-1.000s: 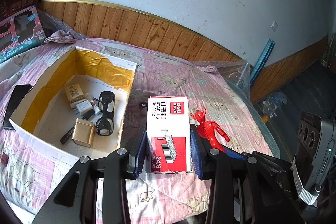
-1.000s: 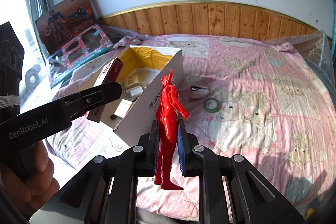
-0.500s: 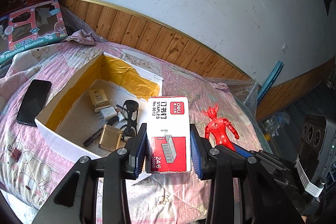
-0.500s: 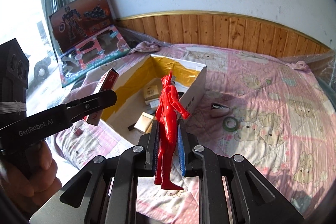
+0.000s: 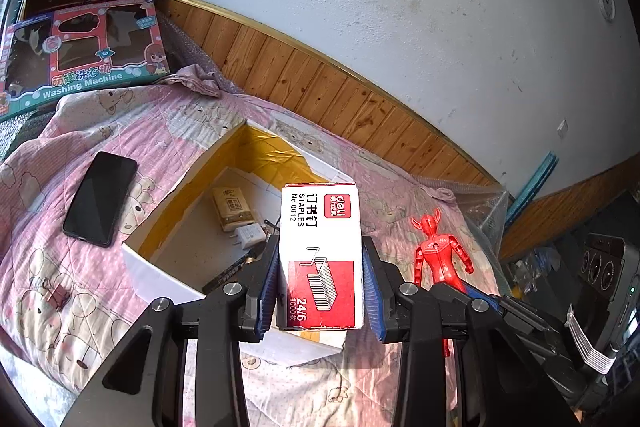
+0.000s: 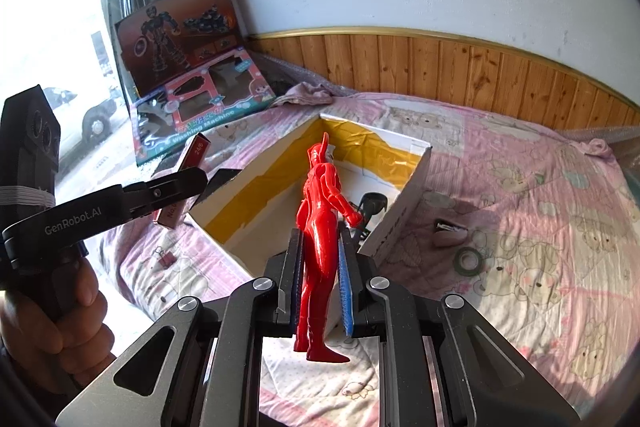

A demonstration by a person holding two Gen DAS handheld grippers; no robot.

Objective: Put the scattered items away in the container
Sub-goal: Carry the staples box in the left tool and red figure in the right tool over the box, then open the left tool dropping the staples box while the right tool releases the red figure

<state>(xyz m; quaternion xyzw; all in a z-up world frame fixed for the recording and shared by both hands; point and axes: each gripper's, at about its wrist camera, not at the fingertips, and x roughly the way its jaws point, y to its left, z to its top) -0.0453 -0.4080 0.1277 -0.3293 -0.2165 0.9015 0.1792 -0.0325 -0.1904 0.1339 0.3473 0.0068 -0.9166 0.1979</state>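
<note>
Left wrist view showed the left gripper (image 5: 320, 281) clamped on a staples box (image 5: 321, 255), its blue pads pressed on the two long sides so that the printed face looked up. I think this side grip kept the box level and easy to release over the container (image 5: 224, 227), an open white carton with yellow tape inside, which lay just under and ahead of it. In the carton were already a small packet (image 5: 233, 207), a charger (image 5: 250, 235) and a pen (image 5: 230, 273).

In the right wrist view the right gripper (image 6: 319, 277) was closed on a red figure (image 6: 322, 239) around its waist and legs, upright, near the carton's front corner. Both things seemed ready to be dropped in.

The surface was a bed with a pink quilt (image 6: 540, 219). A phone (image 5: 100, 198), a binder clip (image 6: 166, 259), a tape roll (image 6: 467, 261) and a small stapler (image 6: 450, 233) waited on it. Behind were wooden panelling (image 6: 460, 71), a white wall and toy boxes (image 5: 80, 59).
</note>
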